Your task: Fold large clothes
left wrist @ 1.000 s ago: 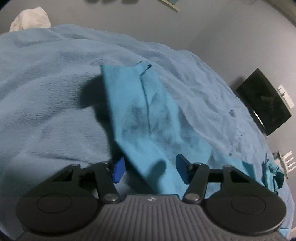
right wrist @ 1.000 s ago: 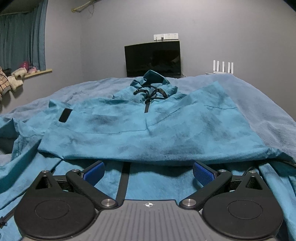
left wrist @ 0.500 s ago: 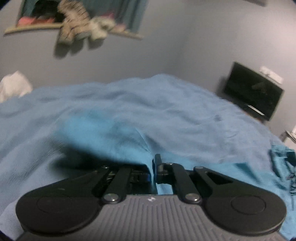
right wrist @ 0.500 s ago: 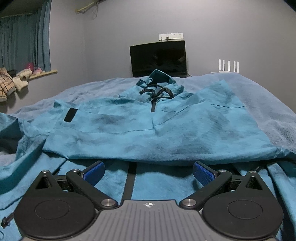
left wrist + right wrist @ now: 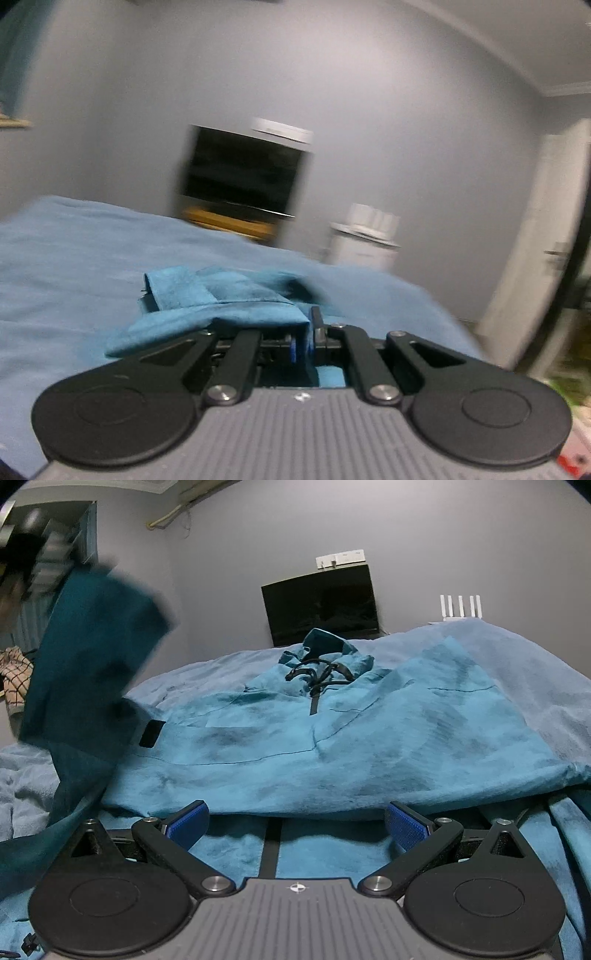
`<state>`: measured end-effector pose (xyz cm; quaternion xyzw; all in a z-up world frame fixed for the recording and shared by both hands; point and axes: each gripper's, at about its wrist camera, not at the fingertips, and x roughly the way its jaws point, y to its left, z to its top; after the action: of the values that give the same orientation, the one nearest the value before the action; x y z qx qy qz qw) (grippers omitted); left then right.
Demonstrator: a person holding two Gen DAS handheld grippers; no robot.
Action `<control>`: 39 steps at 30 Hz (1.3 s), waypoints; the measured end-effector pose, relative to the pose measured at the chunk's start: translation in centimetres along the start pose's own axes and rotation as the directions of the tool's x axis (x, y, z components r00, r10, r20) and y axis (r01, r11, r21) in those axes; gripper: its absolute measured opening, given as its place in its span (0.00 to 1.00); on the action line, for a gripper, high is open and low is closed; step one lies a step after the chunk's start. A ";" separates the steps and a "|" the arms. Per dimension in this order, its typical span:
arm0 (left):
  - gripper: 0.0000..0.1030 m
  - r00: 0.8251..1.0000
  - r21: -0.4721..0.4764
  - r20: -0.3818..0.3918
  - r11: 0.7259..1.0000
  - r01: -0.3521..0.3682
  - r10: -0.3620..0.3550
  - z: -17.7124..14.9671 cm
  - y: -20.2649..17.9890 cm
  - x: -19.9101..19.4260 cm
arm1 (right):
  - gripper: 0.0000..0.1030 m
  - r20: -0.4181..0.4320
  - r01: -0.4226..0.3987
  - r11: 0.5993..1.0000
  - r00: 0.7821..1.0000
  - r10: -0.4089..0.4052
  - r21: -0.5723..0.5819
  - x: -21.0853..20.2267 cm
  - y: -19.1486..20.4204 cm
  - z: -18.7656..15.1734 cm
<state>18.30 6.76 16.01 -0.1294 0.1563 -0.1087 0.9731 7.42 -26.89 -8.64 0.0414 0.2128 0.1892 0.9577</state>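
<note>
A large teal jacket lies spread on the bed, collar and black drawstrings toward the far wall. My left gripper is shut on the jacket's sleeve, which drapes over its fingers. In the right wrist view that sleeve hangs raised and blurred at the left, above the jacket body. My right gripper is open and empty, low over the jacket's near hem, a blue pad on each side.
A light blue blanket covers the bed. A black TV hangs on the far wall, with a white router to its right. A white cabinet and a door stand at the right.
My left gripper closed on the sleeve, lifted it off the blanket and swung it toward the jacket body. My right gripper stayed open and tilted up slightly.
</note>
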 end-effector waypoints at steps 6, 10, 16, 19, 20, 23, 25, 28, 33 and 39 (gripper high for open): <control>0.48 0.947 0.090 -0.208 0.960 0.266 -0.243 -4.5 -9.9 5.5 | 1.00 -0.005 -0.001 1.000 1.000 0.001 0.011 0.0 -0.3 -0.1; 0.57 0.940 0.170 -0.293 0.958 0.230 -0.174 -8.1 -10.1 4.9 | 1.00 -0.004 -0.012 1.000 1.000 0.012 0.003 -0.2 -0.1 -0.2; 0.72 0.948 0.082 -0.316 0.997 0.011 0.015 -11.6 -1.2 0.9 | 0.99 0.013 -0.004 1.000 1.000 0.004 0.006 -0.5 -0.1 0.6; 0.72 0.925 0.114 -0.347 0.985 -0.126 0.158 -14.7 2.8 0.1 | 0.95 0.069 0.097 0.995 0.993 -0.094 -0.028 -0.2 0.1 2.9; 0.72 0.911 0.137 -0.360 0.977 -0.161 0.200 -15.7 3.8 0.5 | 0.94 0.089 0.144 0.988 0.986 -0.140 -0.047 0.2 0.2 3.6; 0.72 0.879 0.171 -0.390 0.960 -0.223 0.274 -18.2 6.0 1.2 | 0.88 0.066 0.327 0.942 0.944 -0.323 -0.070 3.0 -0.7 6.3; 0.72 0.871 0.166 -0.403 0.958 -0.233 0.282 -19.0 7.2 1.5 | 0.72 -0.018 0.358 0.933 0.933 -0.359 -0.020 5.2 -2.2 7.3; 0.72 0.871 0.166 -0.407 0.960 -0.226 0.275 -19.1 7.4 1.5 | 0.03 -0.105 0.325 0.943 0.943 -0.317 0.075 6.9 -4.4 8.2; 0.74 0.869 0.167 -0.419 0.963 -0.213 0.264 -19.2 7.3 0.8 | 0.05 -0.030 0.382 0.912 0.924 -0.382 0.147 5.7 -5.9 9.5; 0.74 0.856 0.226 -0.427 0.951 -0.212 0.292 -18.5 5.8 0.5 | 0.63 -0.095 0.412 0.884 0.911 -0.400 0.222 3.0 -9.5 9.1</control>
<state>13.63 8.12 -2.73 0.0051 0.3858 -0.0202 0.9223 17.11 -34.53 -3.09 0.1055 0.2599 -0.0412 0.9590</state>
